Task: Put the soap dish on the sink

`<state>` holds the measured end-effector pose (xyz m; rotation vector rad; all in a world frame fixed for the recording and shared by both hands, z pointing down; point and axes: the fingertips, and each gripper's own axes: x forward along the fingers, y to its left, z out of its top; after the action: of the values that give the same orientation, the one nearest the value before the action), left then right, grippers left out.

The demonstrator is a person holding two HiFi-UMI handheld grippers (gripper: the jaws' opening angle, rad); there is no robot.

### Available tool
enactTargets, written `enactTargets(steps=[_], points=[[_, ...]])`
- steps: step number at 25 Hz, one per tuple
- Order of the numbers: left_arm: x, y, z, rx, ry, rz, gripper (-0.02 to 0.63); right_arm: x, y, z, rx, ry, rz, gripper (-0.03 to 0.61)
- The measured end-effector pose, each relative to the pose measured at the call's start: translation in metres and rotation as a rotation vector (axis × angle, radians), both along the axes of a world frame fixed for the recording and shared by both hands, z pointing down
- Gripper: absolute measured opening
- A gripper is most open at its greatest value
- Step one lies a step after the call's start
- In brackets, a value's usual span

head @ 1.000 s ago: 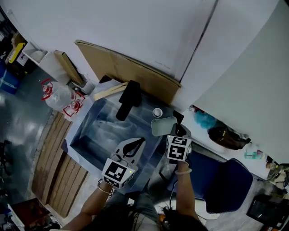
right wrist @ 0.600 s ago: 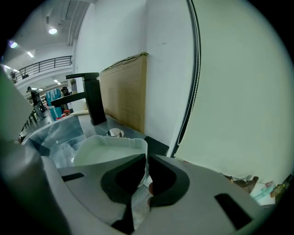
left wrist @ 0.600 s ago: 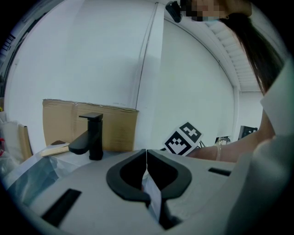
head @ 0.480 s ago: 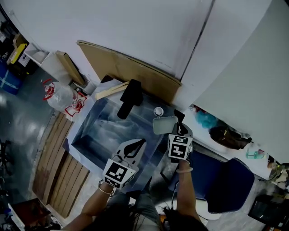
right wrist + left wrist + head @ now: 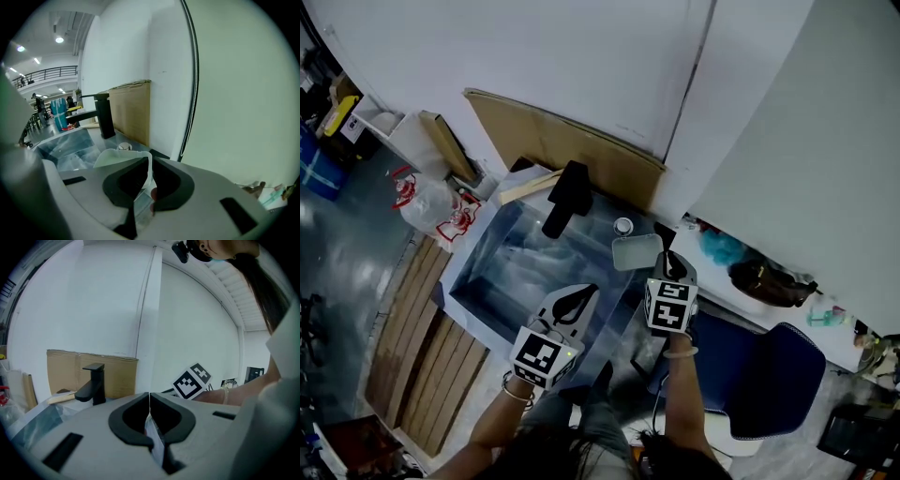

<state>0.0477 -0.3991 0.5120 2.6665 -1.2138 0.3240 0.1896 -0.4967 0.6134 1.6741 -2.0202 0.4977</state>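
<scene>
Plastic-wrapped sink (image 5: 492,246), black faucet (image 5: 565,199) upright on its back rim, small round metal cap (image 5: 623,226) on the rim just right of the faucet, cardboard sheet (image 5: 553,141) leaning behind the faucet, wooden slats (image 5: 412,347) on grey floor (image 5: 347,253) left of the faucet.

In the head view, the right claw (image 5: 664,264) hides the near edge of the soap dish (image 5: 636,251).

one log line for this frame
right gripper shut on soap dish | soap dish over sink back ledge | left gripper shut, empty
</scene>
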Motion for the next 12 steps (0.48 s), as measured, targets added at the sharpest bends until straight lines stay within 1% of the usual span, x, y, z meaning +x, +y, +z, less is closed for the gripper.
enactTargets(steps=[12], points=[[-0.002,0.031,-0.023,0.055,0.007,-0.048,0.011,-0.003,0.042,-0.034,0.070,-0.021,-0.032,0.032]])
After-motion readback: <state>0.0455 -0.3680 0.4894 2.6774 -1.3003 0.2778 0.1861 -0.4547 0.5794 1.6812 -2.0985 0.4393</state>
